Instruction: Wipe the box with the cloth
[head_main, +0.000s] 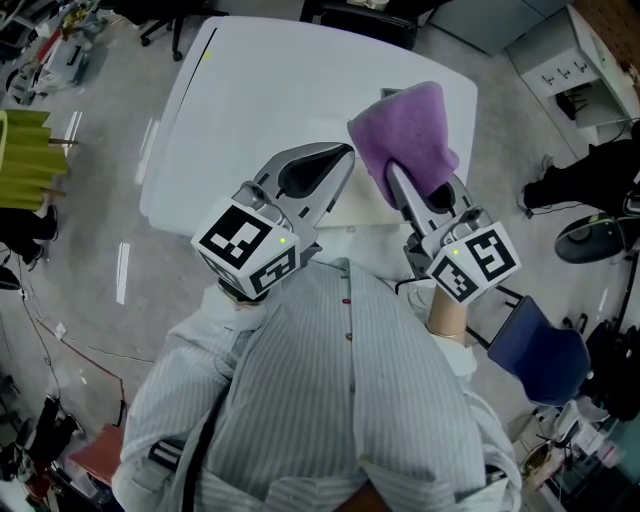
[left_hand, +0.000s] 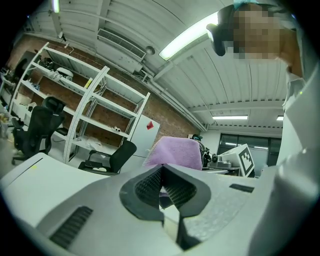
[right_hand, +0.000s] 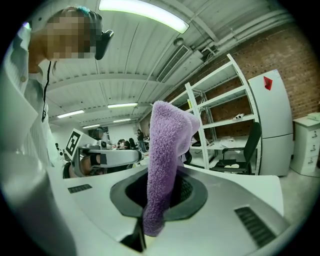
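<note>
Striped button-up shirt (head_main: 330, 400) is closest, with two grippers raised in front of it. The right gripper (right_hand: 159, 197) is pinching the one fluffy purple cloth (head_main: 410, 135). The left gripper (left_hand: 161, 172) is squeezed together on nothing. I'd say the cloth's grabbed but wiping hasn't begun. Next it needs lowering onto what looks like one pale box (head_main: 362, 212), peeking between them on the single white table (head_main: 260, 100).

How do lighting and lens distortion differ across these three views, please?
Head view: even light, mild distortion, sheen on the white table. Left gripper view: strong fisheye, dark corners, ceiling tube blown out. Right gripper view: same fisheye; purple cloth looks sharp.
</note>
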